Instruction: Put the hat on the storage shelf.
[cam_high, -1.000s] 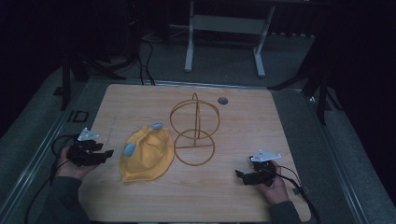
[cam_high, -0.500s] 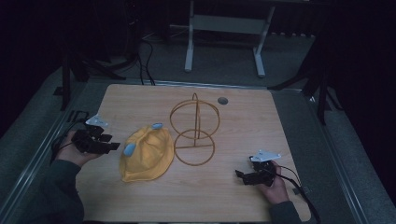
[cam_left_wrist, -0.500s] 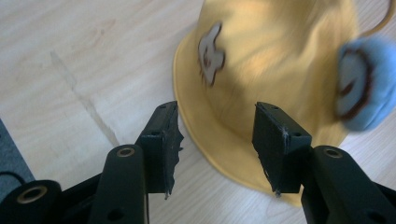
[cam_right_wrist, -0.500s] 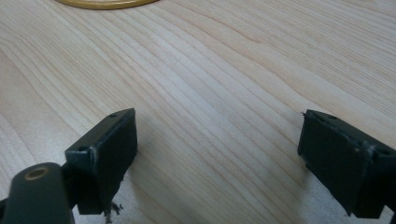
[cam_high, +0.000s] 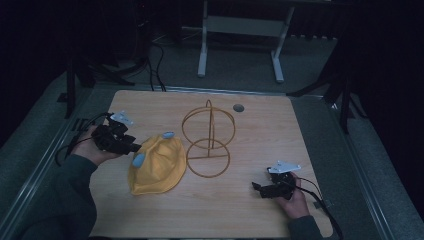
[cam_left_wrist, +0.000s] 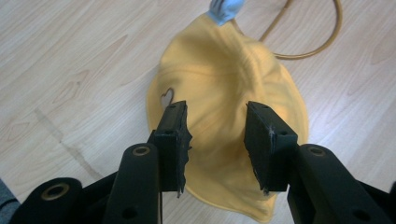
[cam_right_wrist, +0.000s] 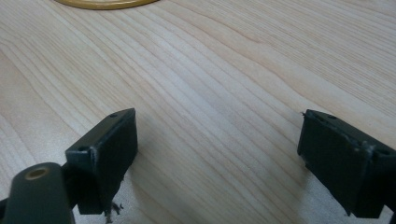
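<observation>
The left hand-held gripper (cam_left_wrist: 215, 140) has been raised and aimed, jaws apart, over the soft yellow fabric cap (cam_left_wrist: 233, 121); a grasp appears imminent. The right hand-held gripper (cam_right_wrist: 219, 163) rests agape on the wooden tabletop (cam_right_wrist: 224, 70).

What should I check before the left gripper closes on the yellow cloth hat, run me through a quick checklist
1. Left gripper jaws open: ok, a clear gap shows between them.
2. Yellow cloth hat lined up under the jaws: ok, its fabric fills the gap in the left gripper view.
3. Jaws touching the fabric: cannot tell.
4. Gold wire stand clear of the grasp: ok, it stands beside the hat's far edge, apart from the jaws.
5. Right gripper out of the way: ok, open over bare wooden table.
</observation>
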